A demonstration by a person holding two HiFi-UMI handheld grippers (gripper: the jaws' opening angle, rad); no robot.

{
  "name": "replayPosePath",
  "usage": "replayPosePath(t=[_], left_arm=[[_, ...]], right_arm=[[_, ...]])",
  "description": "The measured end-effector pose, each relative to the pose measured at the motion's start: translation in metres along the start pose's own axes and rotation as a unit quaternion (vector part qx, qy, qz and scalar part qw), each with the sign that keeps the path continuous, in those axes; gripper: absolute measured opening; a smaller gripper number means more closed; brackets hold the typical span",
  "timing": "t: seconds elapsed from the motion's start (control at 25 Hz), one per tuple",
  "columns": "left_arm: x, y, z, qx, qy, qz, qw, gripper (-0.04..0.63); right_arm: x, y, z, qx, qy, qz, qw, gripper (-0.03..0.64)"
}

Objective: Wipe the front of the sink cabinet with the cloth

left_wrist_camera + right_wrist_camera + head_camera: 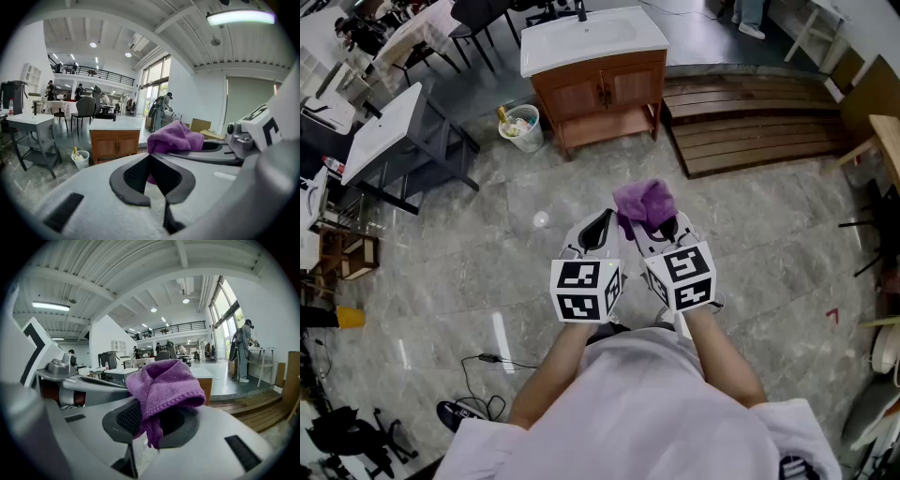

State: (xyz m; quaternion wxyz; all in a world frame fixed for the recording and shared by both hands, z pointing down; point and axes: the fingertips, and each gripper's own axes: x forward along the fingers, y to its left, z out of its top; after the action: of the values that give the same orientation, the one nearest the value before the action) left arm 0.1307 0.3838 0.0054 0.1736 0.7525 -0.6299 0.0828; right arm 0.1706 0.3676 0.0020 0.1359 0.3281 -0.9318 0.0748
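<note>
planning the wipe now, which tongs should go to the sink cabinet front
Right. The right tongs clamp the purple cloth; the left tongs are shut on nothing.

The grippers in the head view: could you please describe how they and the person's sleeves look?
Both the left gripper and right gripper are pale grey shells with black pads. Each carries a white cube with black square markers. The sleeves are short and pale.

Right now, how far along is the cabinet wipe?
Done: the cloth is picked up, clamped in the right gripper. In hand: bringing it over; the left gripper is shut and empty. Left: the sink cabinet stands across the floor, out of contact, so its wooden front is not yet wiped.
</note>
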Motion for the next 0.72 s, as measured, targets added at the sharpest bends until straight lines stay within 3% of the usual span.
replayPosePath(t=[0.72], left_arm=[[-0.023, 0.069, -0.002, -0.007, 0.002, -0.014, 0.9999, 0.005]], right_arm=[[0.042, 0.057, 0.003, -0.009, 0.015, -0.006, 1.000, 0.067]])
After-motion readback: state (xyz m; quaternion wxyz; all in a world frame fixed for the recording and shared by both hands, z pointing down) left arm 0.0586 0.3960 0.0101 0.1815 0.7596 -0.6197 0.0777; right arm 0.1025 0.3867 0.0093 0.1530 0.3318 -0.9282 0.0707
